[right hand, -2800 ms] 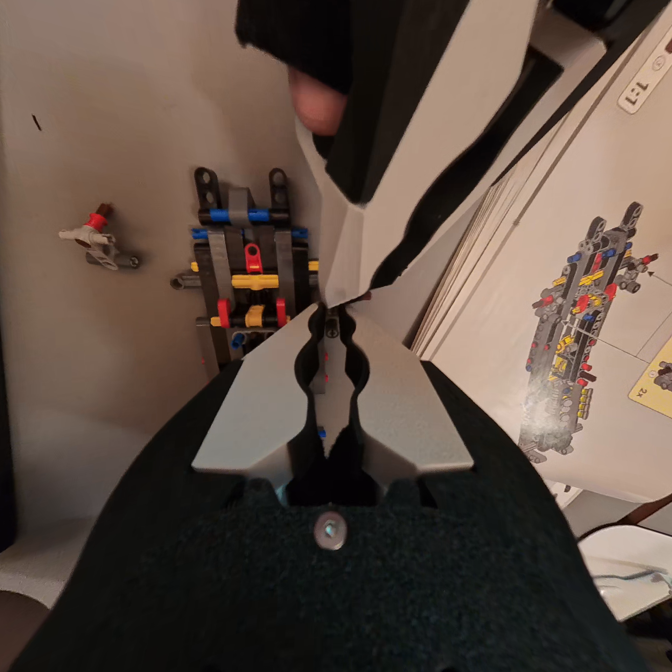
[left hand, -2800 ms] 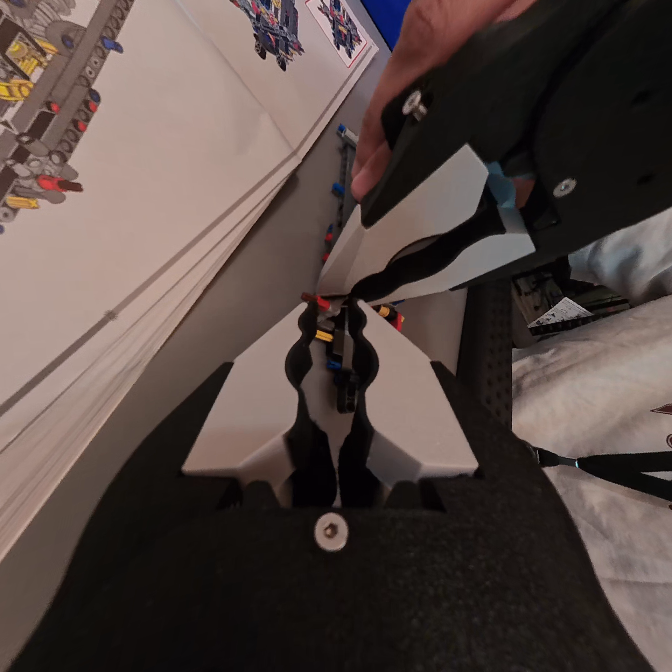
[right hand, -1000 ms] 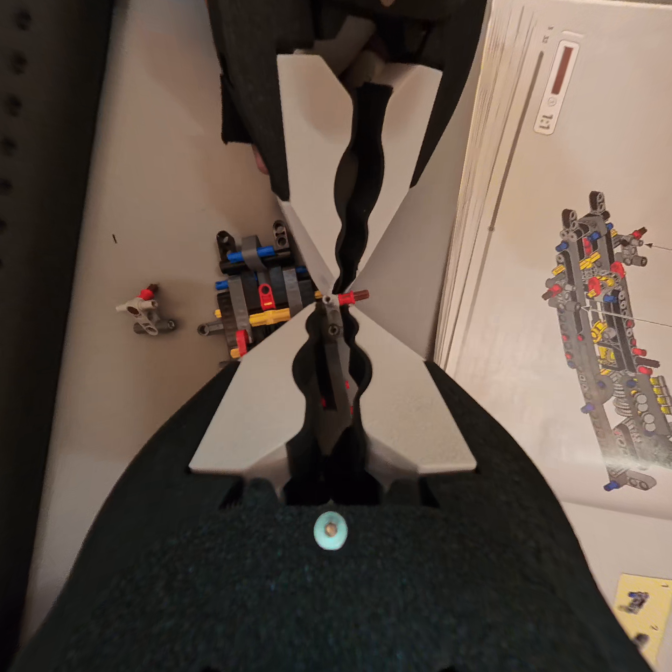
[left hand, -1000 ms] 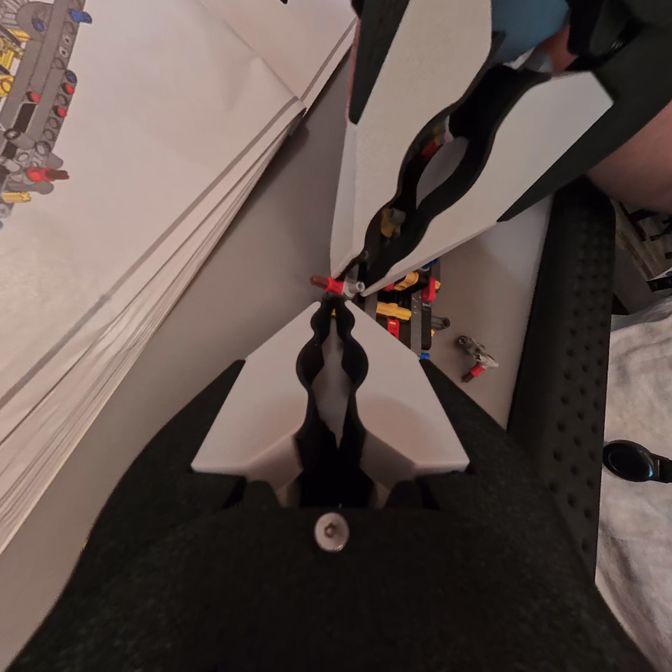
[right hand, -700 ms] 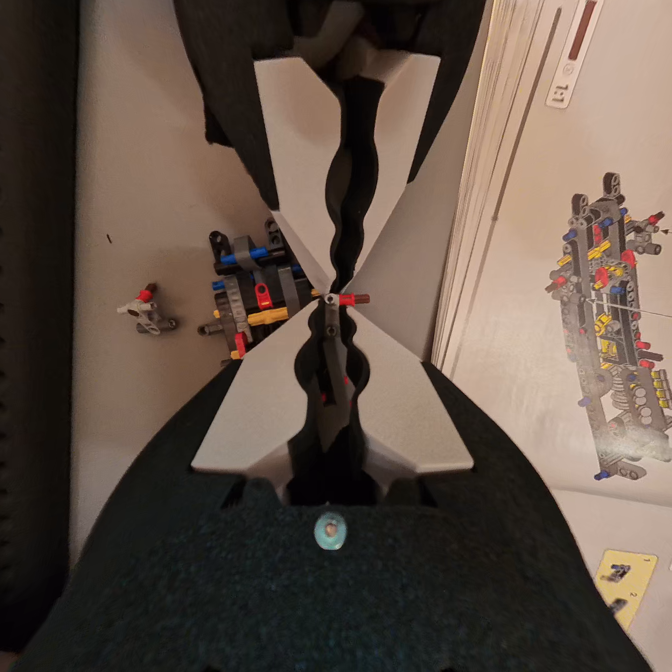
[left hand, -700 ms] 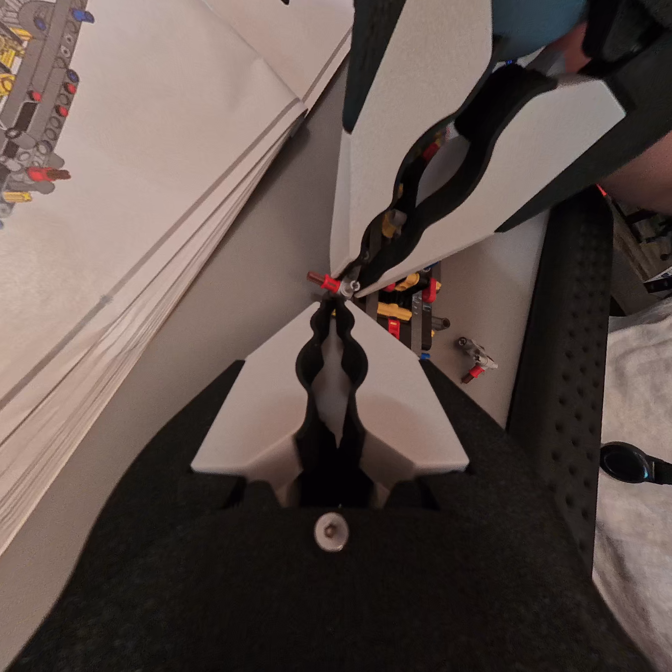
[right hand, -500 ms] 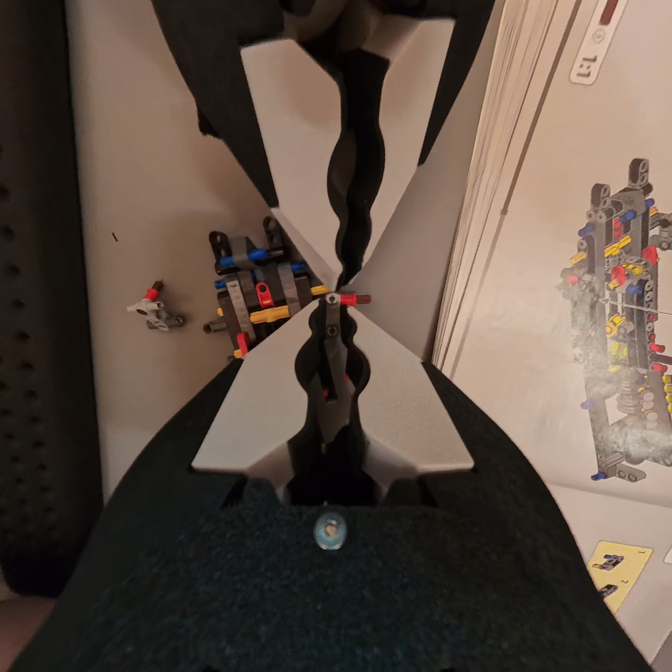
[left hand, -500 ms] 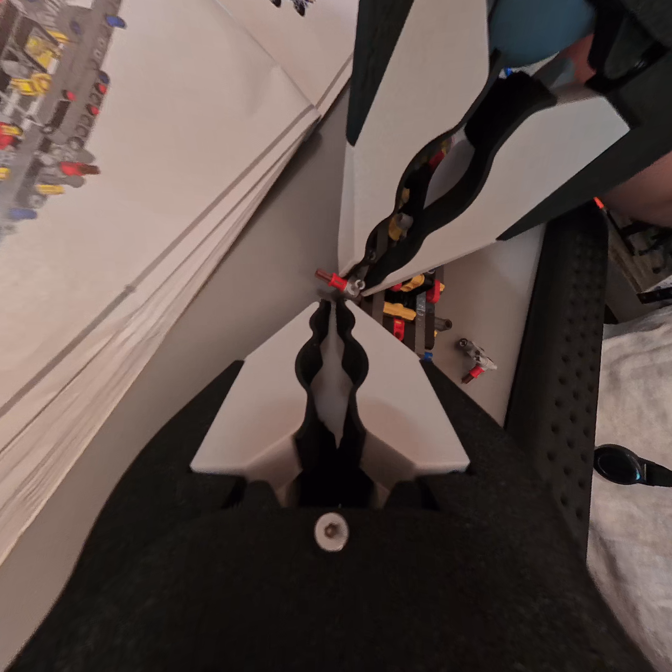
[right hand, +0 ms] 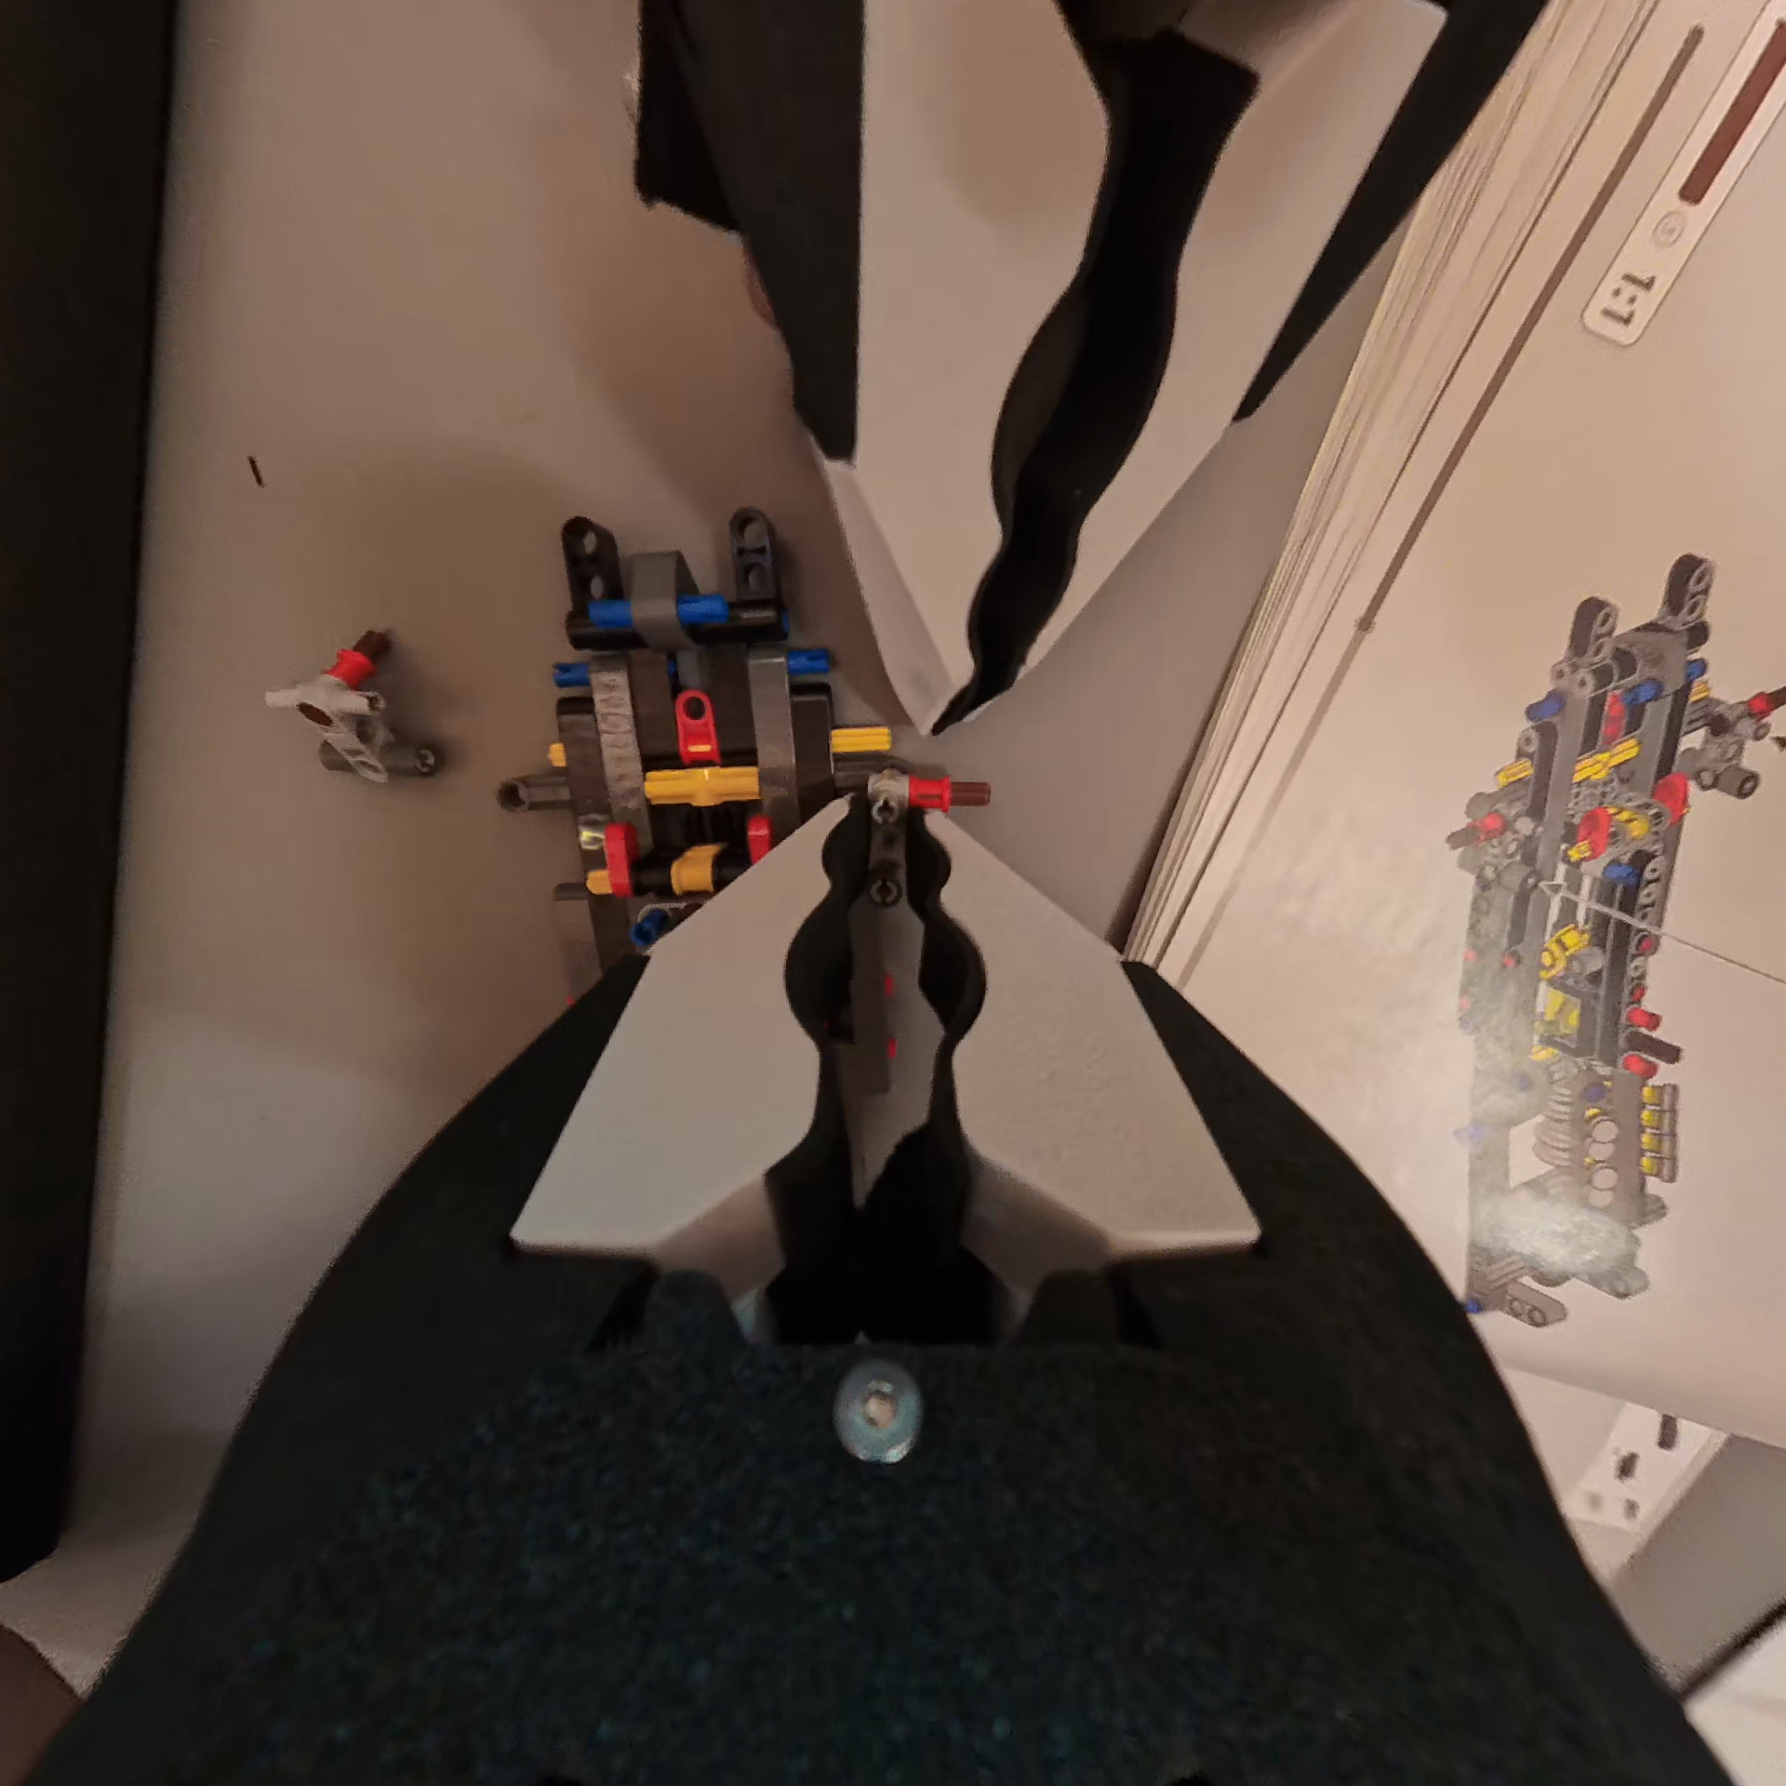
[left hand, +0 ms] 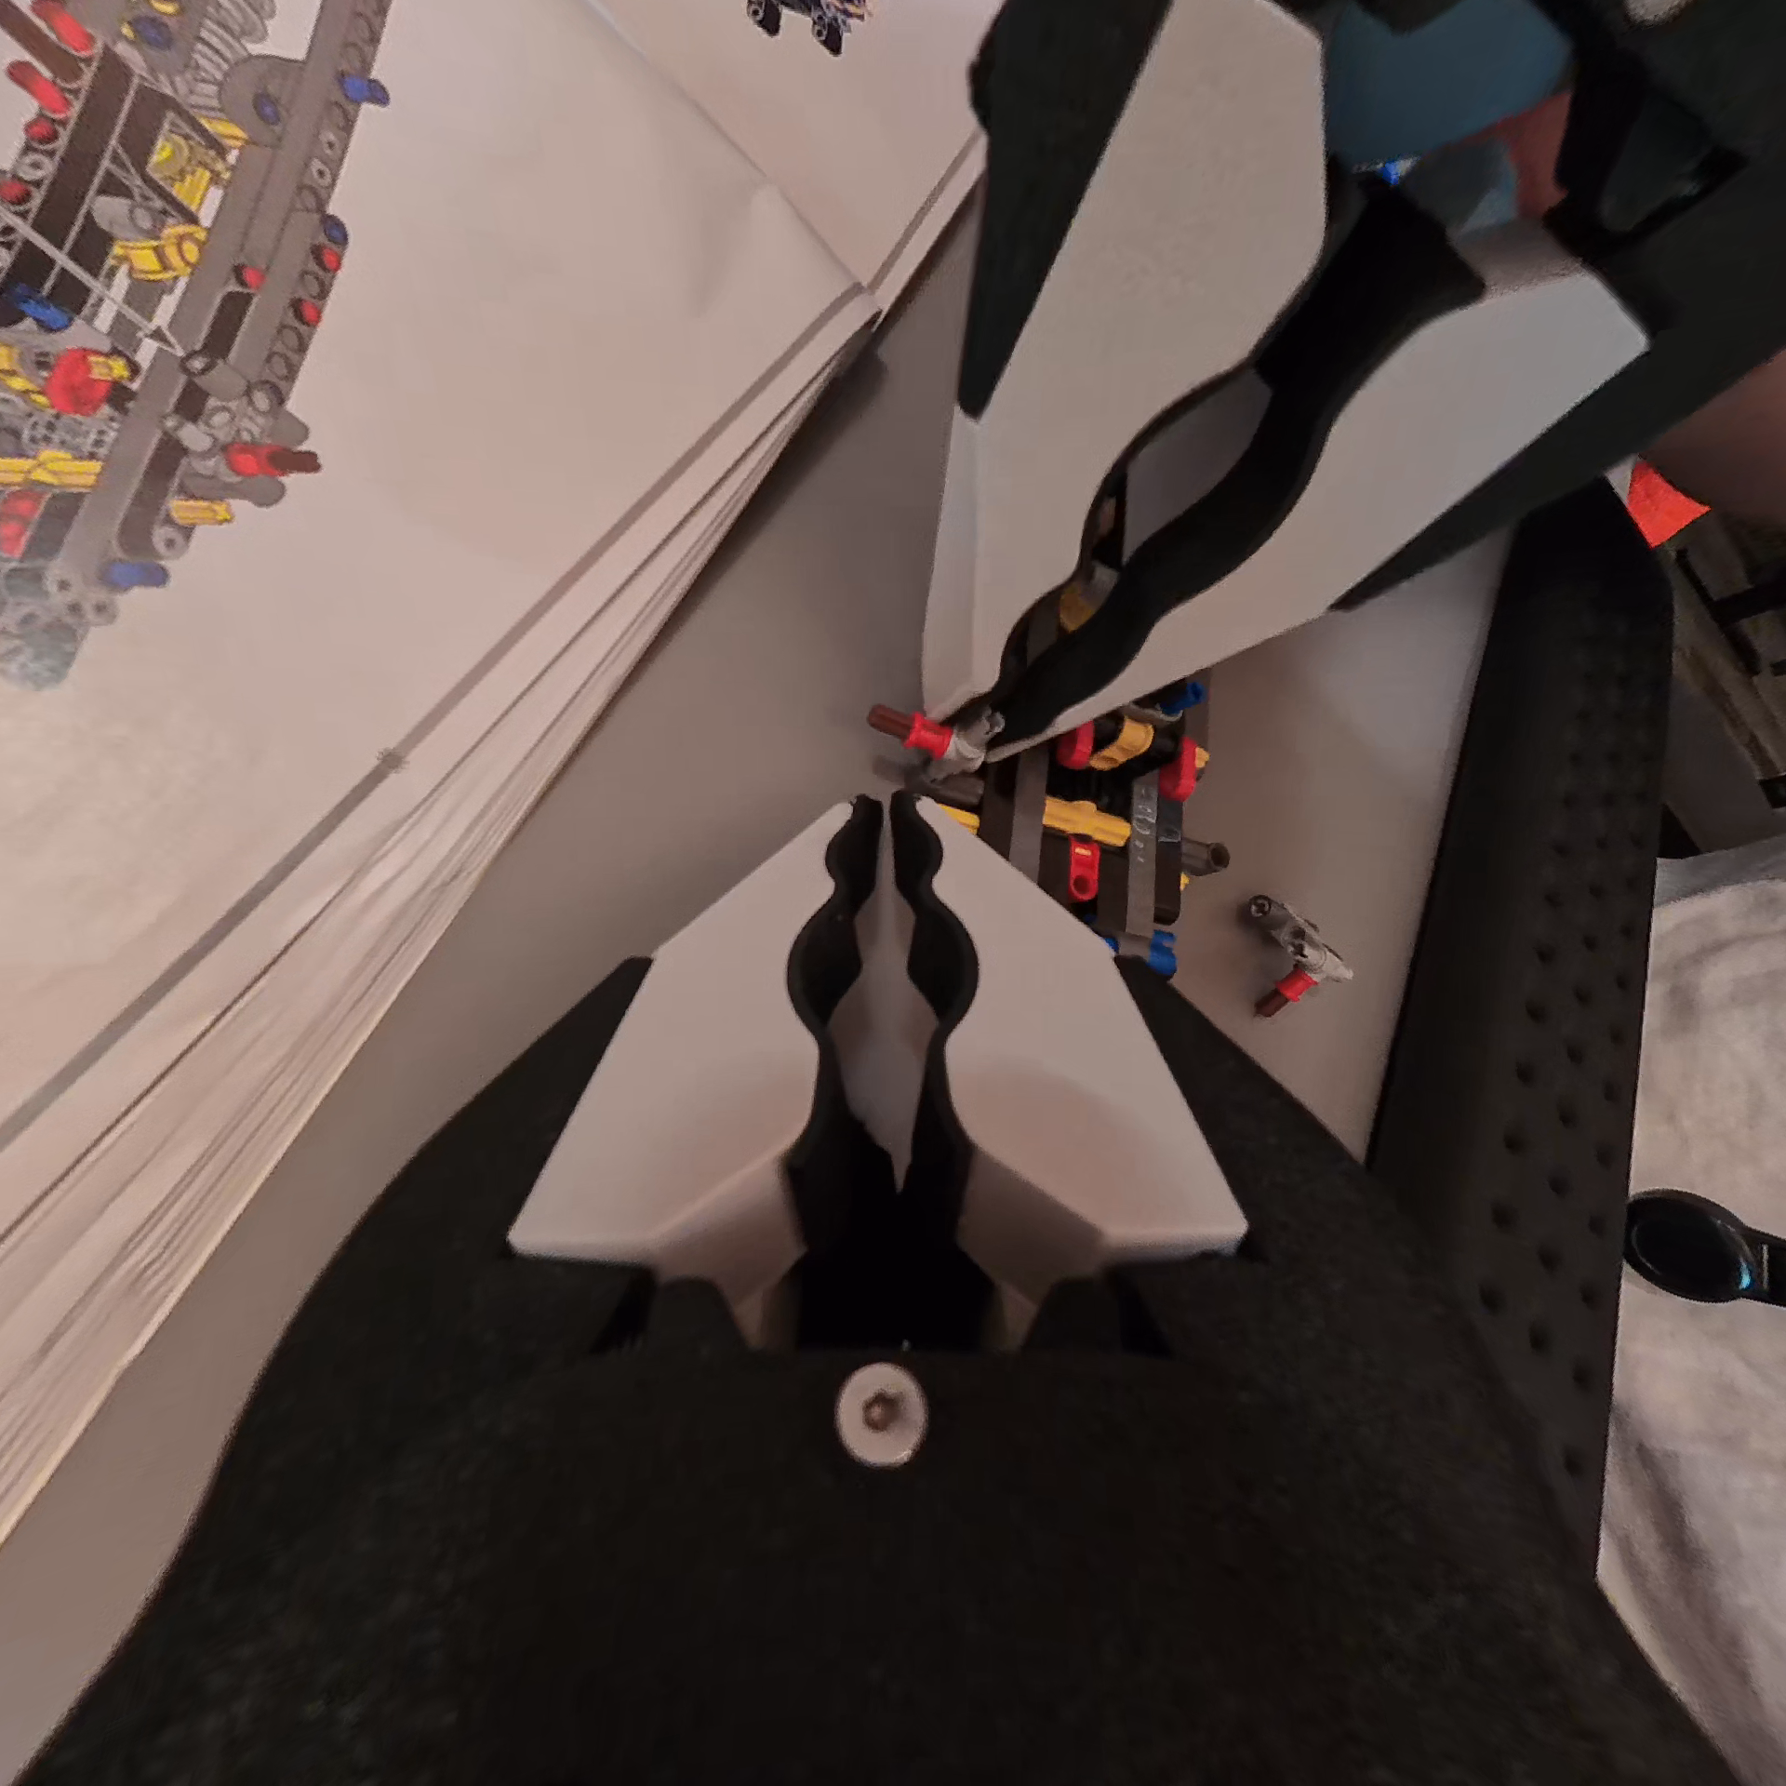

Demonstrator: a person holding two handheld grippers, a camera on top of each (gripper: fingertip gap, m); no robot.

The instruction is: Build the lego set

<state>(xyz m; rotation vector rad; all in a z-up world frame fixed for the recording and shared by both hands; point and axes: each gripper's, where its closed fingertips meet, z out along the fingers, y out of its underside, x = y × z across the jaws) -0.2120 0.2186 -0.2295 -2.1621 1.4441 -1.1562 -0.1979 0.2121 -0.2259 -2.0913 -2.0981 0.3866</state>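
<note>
Right gripper (right hand: 884,807) points forward over table, fingers closed on grey beam (right hand: 884,875) carrying small connector with red-and-brown pin (right hand: 933,792) at its tip. Left gripper (left hand: 875,802) faces it tip to tip, fingers nearly shut, nothing between them. Lego assembly (right hand: 686,754), black, grey, yellow, blue, lies on table just left of right gripper's tips. Loose connector piece (right hand: 353,710) farther left. Instruction booklet (right hand: 1508,773) to right.

Dim warm indoor light, soft shadows, slight motion blur, wide-angle edge distortion
</note>
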